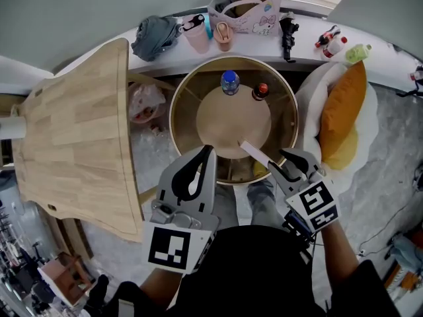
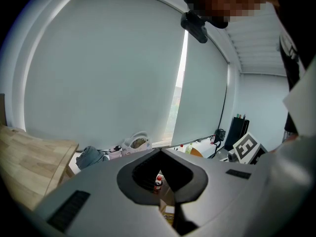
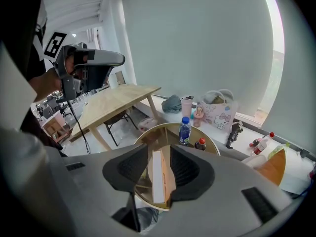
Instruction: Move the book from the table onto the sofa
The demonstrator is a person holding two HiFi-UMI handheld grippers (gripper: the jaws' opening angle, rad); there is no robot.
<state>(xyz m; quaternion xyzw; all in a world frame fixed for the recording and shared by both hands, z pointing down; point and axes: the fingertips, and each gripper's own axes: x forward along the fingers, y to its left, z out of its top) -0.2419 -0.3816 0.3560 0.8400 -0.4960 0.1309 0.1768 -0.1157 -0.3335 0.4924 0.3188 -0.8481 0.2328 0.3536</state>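
The right gripper (image 1: 279, 160) sits at the near right edge of the round wooden table (image 1: 177, 104). Its jaws are spread, with the book (image 1: 254, 153) standing on edge between them. In the right gripper view the book (image 3: 159, 177) leans on the right-hand jaw, and a thin gap shows on its other side. From the jaws the book reaches left and away over the table's pale inner disc; whether it rests on the disc I cannot tell. The left gripper (image 1: 208, 152) hangs just left of it over the near rim, its tips pressed together on nothing. On the far side of the disc stand a blue-capped bottle (image 1: 229, 82) and, to its right, a red-capped dark bottle (image 1: 260, 91), both well apart from the book. The white sofa (image 1: 309, 101) lies just right of the round table, and an orange cushion (image 1: 342, 107) takes up much of its seat. The table's raised rim runs between the book and the sofa. A large plank table (image 1: 73, 131) fills the left side, with a plastic bag (image 1: 145, 101) on the floor between it and the round table. Along the far ledge are a grey cloth (image 1: 153, 37), a pink cup (image 1: 196, 35), a cartoon-print bag (image 1: 248, 12), a black toy (image 1: 288, 32) and a green bottle (image 1: 357, 53).
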